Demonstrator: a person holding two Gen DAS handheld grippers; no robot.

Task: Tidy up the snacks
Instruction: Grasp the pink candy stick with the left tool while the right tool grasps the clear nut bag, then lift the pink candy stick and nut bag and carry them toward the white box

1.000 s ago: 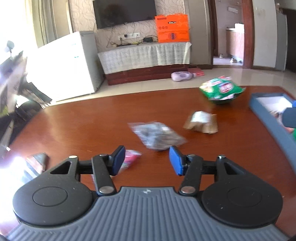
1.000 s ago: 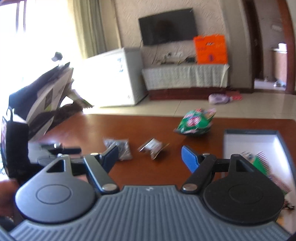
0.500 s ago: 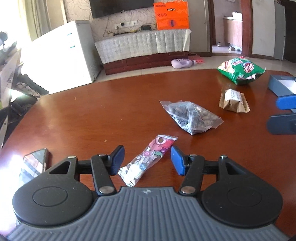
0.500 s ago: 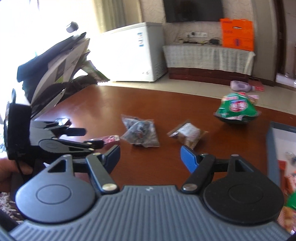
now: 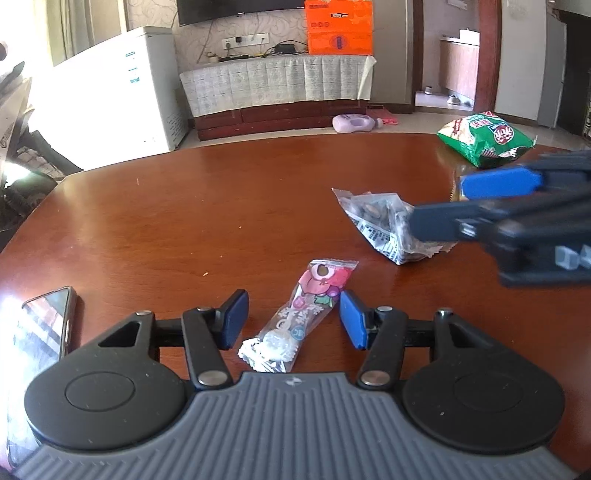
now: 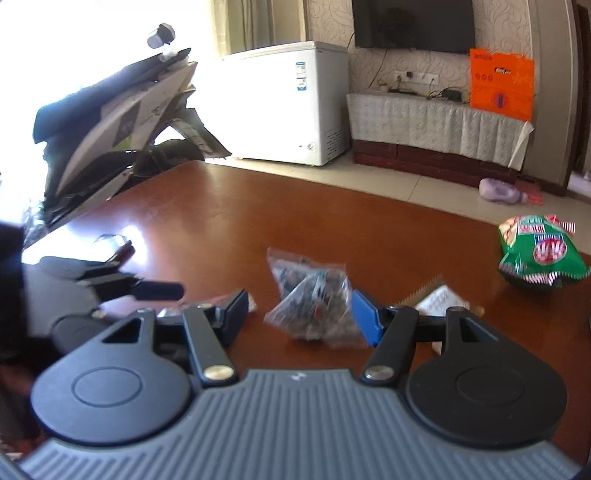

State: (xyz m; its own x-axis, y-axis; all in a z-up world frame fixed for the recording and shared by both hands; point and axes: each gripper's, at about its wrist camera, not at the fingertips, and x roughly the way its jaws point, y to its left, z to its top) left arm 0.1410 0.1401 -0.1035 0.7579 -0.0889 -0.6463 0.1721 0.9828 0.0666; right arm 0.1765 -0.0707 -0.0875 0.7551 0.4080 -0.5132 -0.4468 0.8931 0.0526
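My left gripper (image 5: 293,318) is open, its fingers on either side of a pink candy packet (image 5: 301,317) that lies on the brown table (image 5: 184,221). My right gripper (image 6: 299,312) is open around a clear packet of dark snacks (image 6: 312,301), which also shows in the left wrist view (image 5: 384,225). The right gripper shows in the left wrist view (image 5: 476,206) over that packet. A green chip bag (image 5: 487,138) lies at the far right, also in the right wrist view (image 6: 539,251). A small tan packet (image 6: 437,299) lies behind my right finger.
A phone (image 5: 44,325) lies on the table at the left edge. A white freezer (image 5: 107,96), a scooter (image 6: 110,122) and a cabinet with an orange box (image 5: 338,27) stand beyond the table. The left gripper shows at the left of the right wrist view (image 6: 140,288).
Both grippers have moved forward and down. The candy packet now lies between the left fingers; the right gripper has swung left onto the clear packet, and the blue box has left view.
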